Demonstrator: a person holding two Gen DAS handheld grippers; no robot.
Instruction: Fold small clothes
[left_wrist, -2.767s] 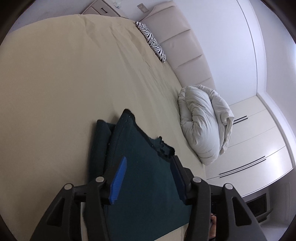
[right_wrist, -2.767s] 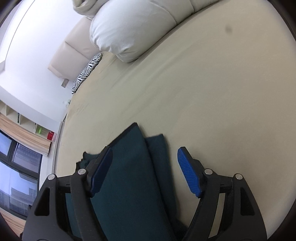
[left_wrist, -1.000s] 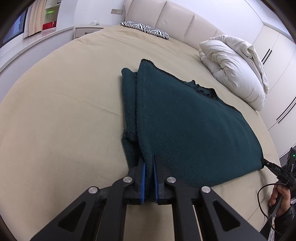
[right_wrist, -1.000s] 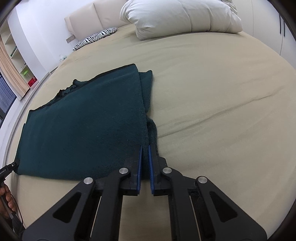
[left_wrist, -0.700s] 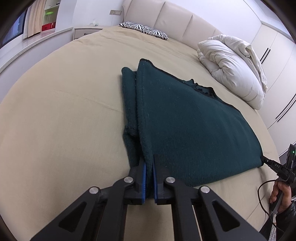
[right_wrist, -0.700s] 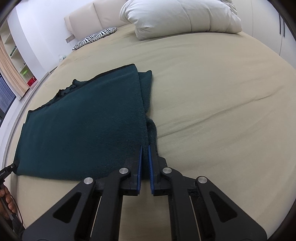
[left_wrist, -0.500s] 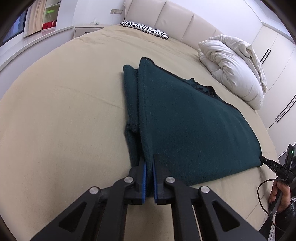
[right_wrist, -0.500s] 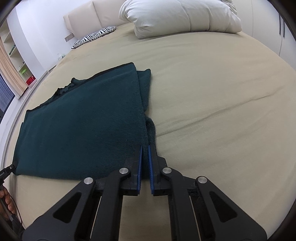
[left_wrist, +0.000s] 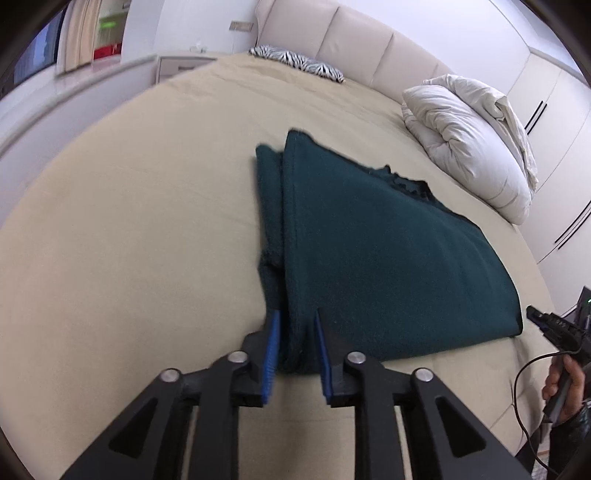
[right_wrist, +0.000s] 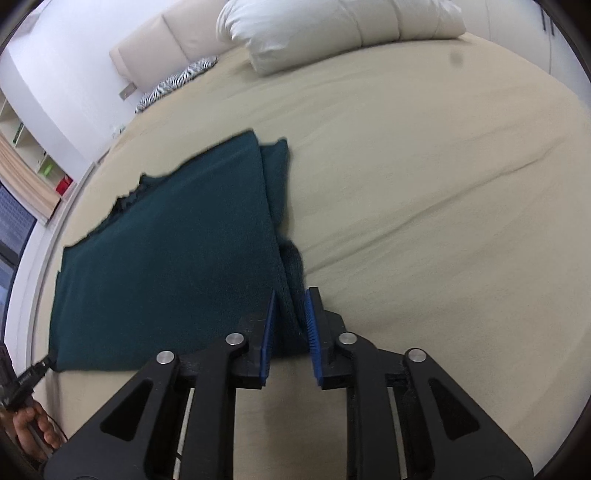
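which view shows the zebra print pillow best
The left wrist view: the small zebra-striped pillow lies unobstructed against the cream padded headboard, its stripes legible. In the right wrist view the pillow sits further off to the side, smaller and more distorted.

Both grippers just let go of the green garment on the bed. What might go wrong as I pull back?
1. The left gripper and right gripper, jaws just opening, still straddle the dark green garment; its fuzzy edge may snag.
2. The narrow flap peeks out unevenly and may spoil the next fold.
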